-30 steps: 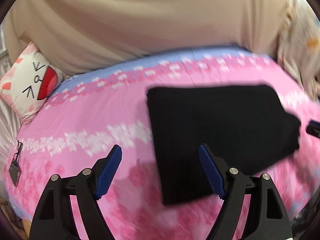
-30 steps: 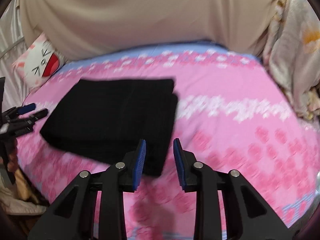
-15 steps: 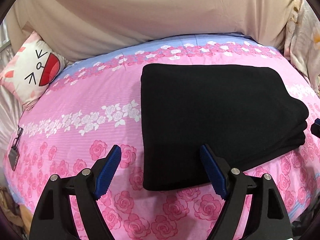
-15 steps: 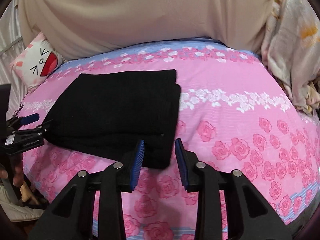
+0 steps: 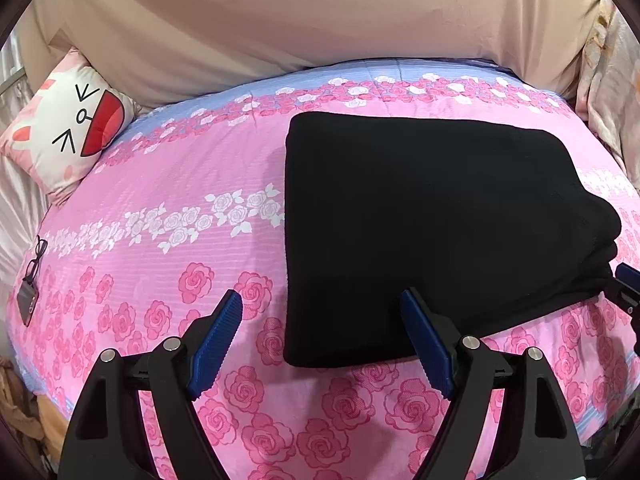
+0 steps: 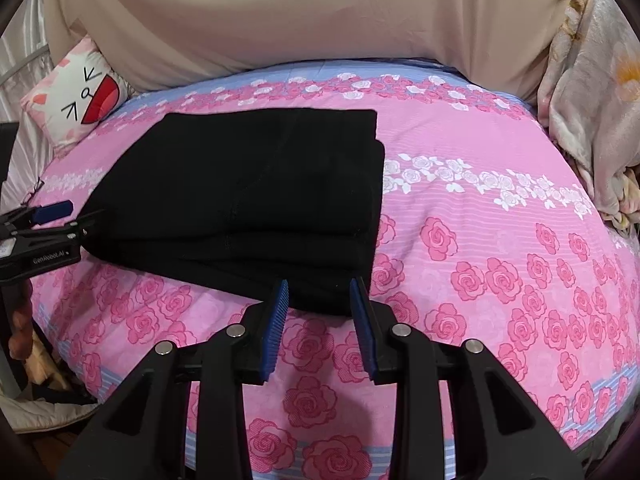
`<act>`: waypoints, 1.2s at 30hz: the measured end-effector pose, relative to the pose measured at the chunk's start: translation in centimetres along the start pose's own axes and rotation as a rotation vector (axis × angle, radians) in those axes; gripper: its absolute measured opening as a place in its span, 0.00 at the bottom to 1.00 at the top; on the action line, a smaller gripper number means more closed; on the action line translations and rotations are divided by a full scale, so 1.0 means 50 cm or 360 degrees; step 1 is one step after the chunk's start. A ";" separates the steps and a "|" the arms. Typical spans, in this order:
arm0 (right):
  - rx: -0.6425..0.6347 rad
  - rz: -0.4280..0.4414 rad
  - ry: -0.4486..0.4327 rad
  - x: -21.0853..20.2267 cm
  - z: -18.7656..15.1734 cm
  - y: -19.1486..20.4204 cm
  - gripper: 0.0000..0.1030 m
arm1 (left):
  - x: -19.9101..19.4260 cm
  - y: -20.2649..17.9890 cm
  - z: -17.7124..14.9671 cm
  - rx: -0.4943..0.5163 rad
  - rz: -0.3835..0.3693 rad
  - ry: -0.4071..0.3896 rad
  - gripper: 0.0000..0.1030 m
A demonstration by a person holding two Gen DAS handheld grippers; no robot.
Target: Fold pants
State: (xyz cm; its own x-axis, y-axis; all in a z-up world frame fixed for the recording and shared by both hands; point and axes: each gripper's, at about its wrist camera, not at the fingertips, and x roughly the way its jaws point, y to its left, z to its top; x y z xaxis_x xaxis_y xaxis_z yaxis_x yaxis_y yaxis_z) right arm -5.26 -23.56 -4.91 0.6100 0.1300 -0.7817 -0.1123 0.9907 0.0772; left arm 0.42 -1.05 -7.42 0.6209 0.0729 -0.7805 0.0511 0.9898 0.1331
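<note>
Black pants [image 5: 432, 232] lie folded into a thick rectangle on the pink rose bedsheet [image 5: 160, 200]. My left gripper [image 5: 322, 300] hovers open and wide over the stack's near left corner, not touching it. In the right wrist view the pants [image 6: 248, 192] show several stacked layers along their near edge. My right gripper [image 6: 319, 284] hangs just above the near right corner with a narrow gap between its blue pads [image 6: 276, 320] and no cloth pinched. Each gripper also shows in the other's view: the left gripper [image 6: 52, 216] at the left edge, the right gripper [image 5: 626, 284] at the right edge.
A cat-face pillow [image 5: 64, 132] leans at the back left. Glasses and a lanyard card [image 5: 32, 280] lie near the bed's left edge. A beige cloth [image 5: 320, 20] covers the back. A floral blanket [image 6: 592, 100] is heaped at the right.
Both views have gone from blurred to sharp. My right gripper has come a little closer to the pants' near right corner. Both jaw gaps look the same, and the pants have not moved.
</note>
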 end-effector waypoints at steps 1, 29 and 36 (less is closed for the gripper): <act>-0.0006 -0.0004 0.0009 0.004 -0.001 0.001 0.30 | 0.001 0.000 0.000 -0.0001 -0.0001 0.0001 0.77; 0.0090 0.0081 -0.0038 0.020 0.027 -0.053 0.16 | 0.036 0.040 -0.046 0.0018 0.0087 0.0109 0.79; 0.0174 0.0149 0.0022 0.024 0.016 -0.078 0.19 | 0.032 0.048 -0.046 0.0021 0.0076 0.0097 0.81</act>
State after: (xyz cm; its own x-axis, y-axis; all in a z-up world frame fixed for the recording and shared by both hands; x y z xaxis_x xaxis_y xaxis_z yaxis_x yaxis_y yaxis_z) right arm -3.46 -27.21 -5.66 0.5898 0.2221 -0.7764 -0.0816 0.9729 0.2164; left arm -0.27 1.71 -9.76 0.5743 0.1280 -0.8086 0.0328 0.9833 0.1789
